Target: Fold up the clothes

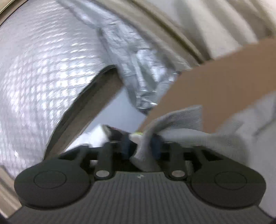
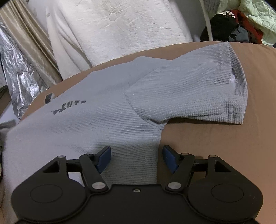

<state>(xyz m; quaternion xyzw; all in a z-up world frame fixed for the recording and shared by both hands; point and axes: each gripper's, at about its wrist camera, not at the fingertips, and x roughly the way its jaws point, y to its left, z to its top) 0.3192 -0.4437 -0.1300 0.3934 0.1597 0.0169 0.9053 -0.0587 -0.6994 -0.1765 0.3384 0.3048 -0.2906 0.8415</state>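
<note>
A grey ribbed T-shirt (image 2: 96,120) with dark lettering lies on a brown bed surface (image 2: 224,146). Its short sleeve (image 2: 198,93) spreads to the right. My right gripper (image 2: 136,158) is open, its blue pads on either side of the shirt's side edge, low over the cloth. In the left wrist view, my left gripper (image 1: 139,148) is shut on a bunched fold of the grey shirt (image 1: 172,124) and holds it at the edge of the brown surface (image 1: 215,77). That view is blurred.
A white quilted cover (image 2: 129,29) hangs behind the bed. Crinkled silver foil (image 2: 20,74) sits at the left, also in the left wrist view (image 1: 138,72). A pile of dark and red clothes (image 2: 232,25) lies at the far right, beside a pale green quilt (image 2: 258,12).
</note>
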